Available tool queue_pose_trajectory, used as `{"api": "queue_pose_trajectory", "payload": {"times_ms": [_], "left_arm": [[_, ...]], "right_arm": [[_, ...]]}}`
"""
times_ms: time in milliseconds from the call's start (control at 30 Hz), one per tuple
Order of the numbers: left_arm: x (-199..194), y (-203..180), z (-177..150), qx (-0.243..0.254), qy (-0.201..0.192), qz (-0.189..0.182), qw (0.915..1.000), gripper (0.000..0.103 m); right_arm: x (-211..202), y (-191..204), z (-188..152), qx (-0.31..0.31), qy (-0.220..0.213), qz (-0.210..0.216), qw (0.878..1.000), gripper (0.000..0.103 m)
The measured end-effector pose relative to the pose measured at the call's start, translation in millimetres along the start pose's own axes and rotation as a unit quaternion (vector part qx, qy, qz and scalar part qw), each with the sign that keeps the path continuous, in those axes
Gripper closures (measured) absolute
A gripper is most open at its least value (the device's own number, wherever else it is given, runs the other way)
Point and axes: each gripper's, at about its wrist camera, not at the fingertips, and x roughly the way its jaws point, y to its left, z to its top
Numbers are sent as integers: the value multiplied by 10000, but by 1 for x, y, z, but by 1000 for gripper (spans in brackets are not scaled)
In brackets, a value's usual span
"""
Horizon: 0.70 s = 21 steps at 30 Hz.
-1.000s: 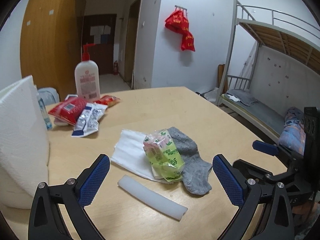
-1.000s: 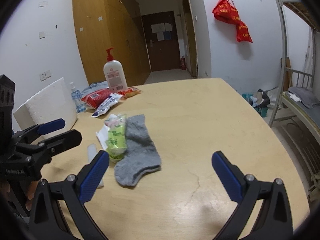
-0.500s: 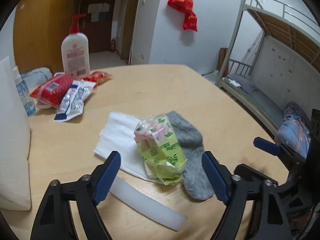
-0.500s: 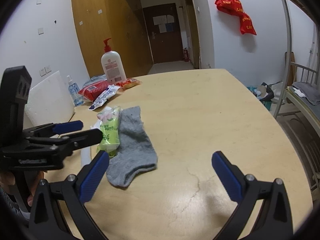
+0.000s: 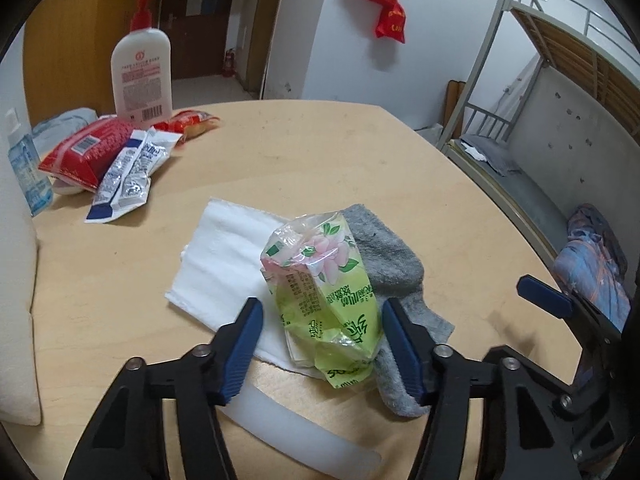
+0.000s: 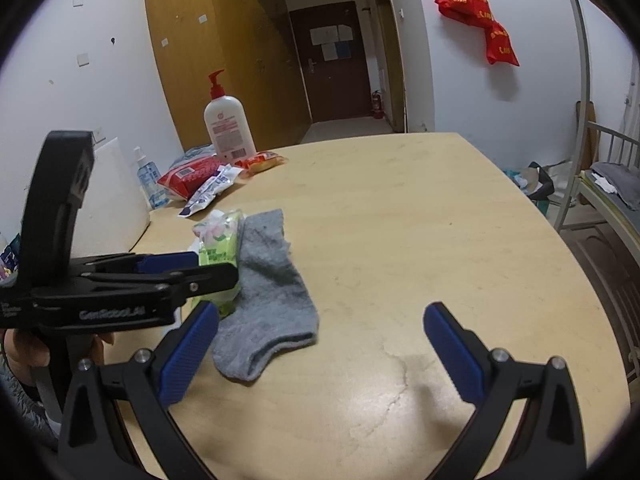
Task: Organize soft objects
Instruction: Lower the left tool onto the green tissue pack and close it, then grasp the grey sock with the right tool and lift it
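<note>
Crinkled plastic film, green with a pink flower print, wraps the one tissue pack [image 5: 326, 300], which is seen at the centre of the left wrist view, lying partly on a folded white cloth [image 5: 224, 260] with a ribbed weave and partly against a single grey sock [image 5: 390, 264] of fuzzy knit. The left gripper [image 5: 322, 344] is set around the near end of the pack: its jaws have just been closing, the pack is between them, the right blue ridged pad is at the film's edge, and a gap is still seen at the left pad, so the pack is not yet clamped. One translucent white curved strip [image 5: 296, 432] lies at the bottom of that frame on the pale wooden table [image 5: 320, 152]. In the upper left, one white pump bottle [image 5: 141, 76] with a red pump, one red packet [image 5: 86, 152] and two silvery sachets [image 5: 128, 172] are grouped. In the right wrist view the right gripper [image 6: 320, 352] is held wide open over bare table, with nothing between its pads; the sock's toe lies just beside its left pad.
</note>
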Motion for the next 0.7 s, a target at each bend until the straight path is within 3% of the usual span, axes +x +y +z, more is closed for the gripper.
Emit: {"api": "queue_pose_trajectory", "payload": {"times_ms": [367, 700], "left_arm": [[-2, 0, -1, 15, -92, -82, 9999, 77], [-16, -3, -1, 111, -303, -183, 9993, 81]], "right_arm": [[8, 9, 6, -131, 37, 146, 9998, 0], [18, 15, 13, -213, 219, 354, 9989, 0]]}}
